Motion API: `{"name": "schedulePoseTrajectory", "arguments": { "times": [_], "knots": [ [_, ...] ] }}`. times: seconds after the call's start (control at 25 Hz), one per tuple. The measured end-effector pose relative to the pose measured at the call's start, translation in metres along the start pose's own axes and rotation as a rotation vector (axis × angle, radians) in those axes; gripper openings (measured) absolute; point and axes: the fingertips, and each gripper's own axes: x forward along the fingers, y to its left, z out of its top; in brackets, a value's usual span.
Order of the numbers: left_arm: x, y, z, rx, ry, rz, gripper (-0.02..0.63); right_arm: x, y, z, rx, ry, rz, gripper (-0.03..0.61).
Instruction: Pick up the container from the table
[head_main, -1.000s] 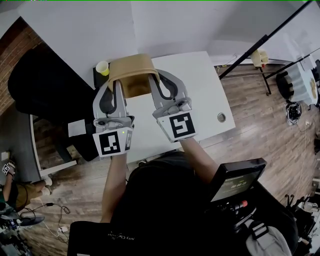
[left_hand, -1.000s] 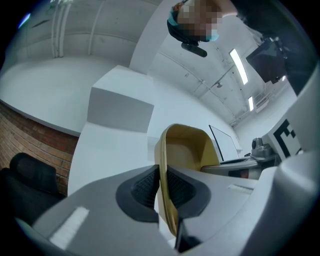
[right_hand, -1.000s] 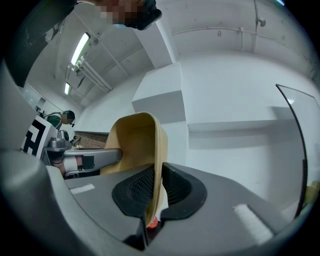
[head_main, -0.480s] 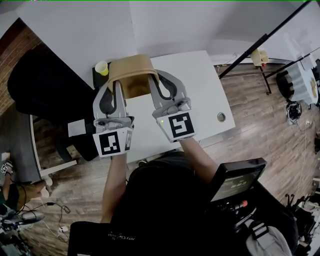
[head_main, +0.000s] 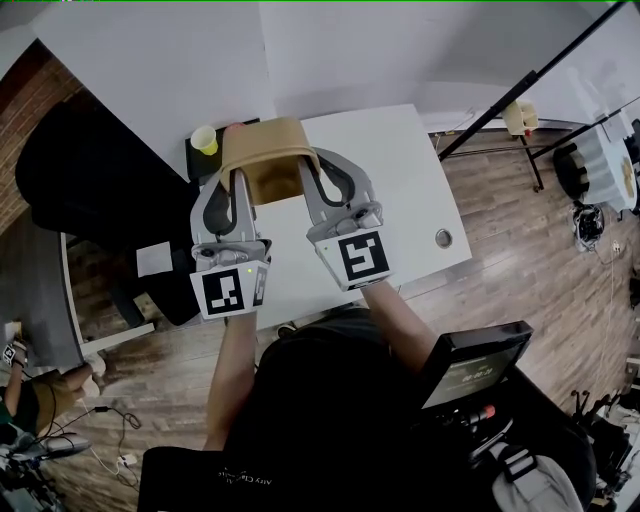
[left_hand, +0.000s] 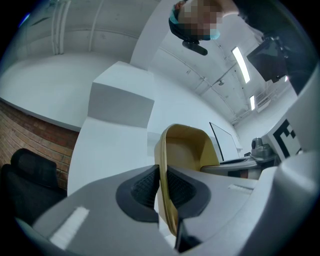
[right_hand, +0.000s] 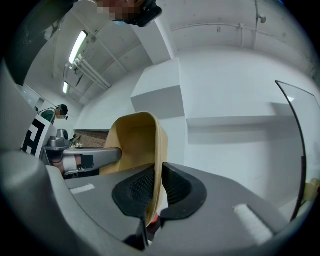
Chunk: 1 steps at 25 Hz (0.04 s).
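Lift phase, by the look of it: the tan container (head_main: 266, 150) hangs between the two tools over the far left corner of the white table (head_main: 400, 190). It looks clear of the table top, though the head view alone does not settle that. The left gripper (head_main: 238, 178) has its jaws nearly together, pinching the container's left wall, with the ribbed pads (left_hand: 142, 187) pressing on either face of the thin rim. The right gripper (head_main: 309, 172) matches it on the opposite wall, jaws squeezed right down on the edge. So the pick seems done or very nearly so. What the next move calls for, I'd judge, is both hands rising at one pace with the gap between them held constant, since those thin walls could flex or slip out if one side leads. Both forearms (head_main: 232, 360) reach forward side by side from the body. The grippers are parallel and close to level, noses tipped a touch upward.
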Motion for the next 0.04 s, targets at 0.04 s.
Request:
{"name": "schedulePoseTrajectory", "arguments": {
  "times": [0.04],
  "knots": [
    [-0.0005,-0.0003,-0.0007,-0.002,0.004,0.000,0.021,-0.0005,0.0002,-0.0005,0.002,0.002,0.000,0.029]
  ]
}}
